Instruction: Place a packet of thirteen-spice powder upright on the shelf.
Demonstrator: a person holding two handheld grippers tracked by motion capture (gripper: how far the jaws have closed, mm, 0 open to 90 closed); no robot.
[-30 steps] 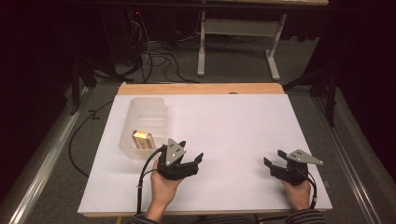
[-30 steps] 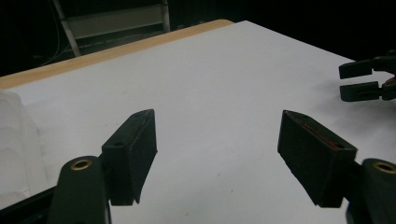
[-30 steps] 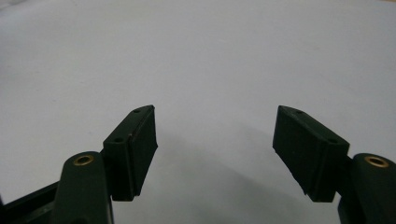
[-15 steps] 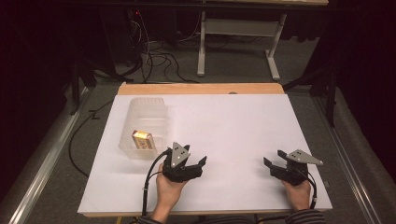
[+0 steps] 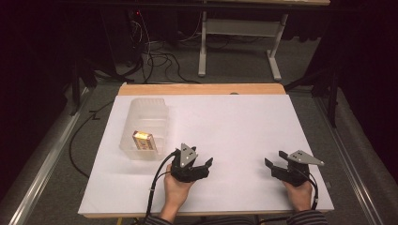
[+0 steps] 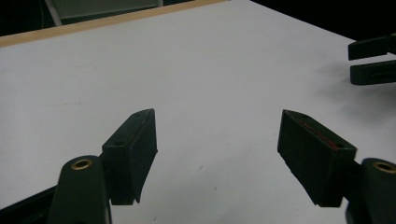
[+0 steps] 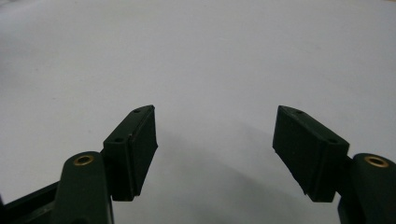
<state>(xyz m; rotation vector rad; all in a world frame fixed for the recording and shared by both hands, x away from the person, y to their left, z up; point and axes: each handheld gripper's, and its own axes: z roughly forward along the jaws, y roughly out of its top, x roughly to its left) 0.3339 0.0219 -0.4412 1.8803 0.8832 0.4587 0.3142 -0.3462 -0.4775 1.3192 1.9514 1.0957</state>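
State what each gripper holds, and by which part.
Nothing. The left gripper and right gripper both stand open over the bare white table.

White-topped table [image 5: 234,126] with a bare wooden strip along its far edge. A clear plastic container [image 5: 145,126] rests on the surface near the left edge, toward the far left corner; a small yellow-orange box [image 5: 143,141] lies inside it.

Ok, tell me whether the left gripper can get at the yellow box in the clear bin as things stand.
Probably yes. The left gripper is open and sits just beside the clear bin, whose top is open. It would have to come in over the wall to reach the yellow box.
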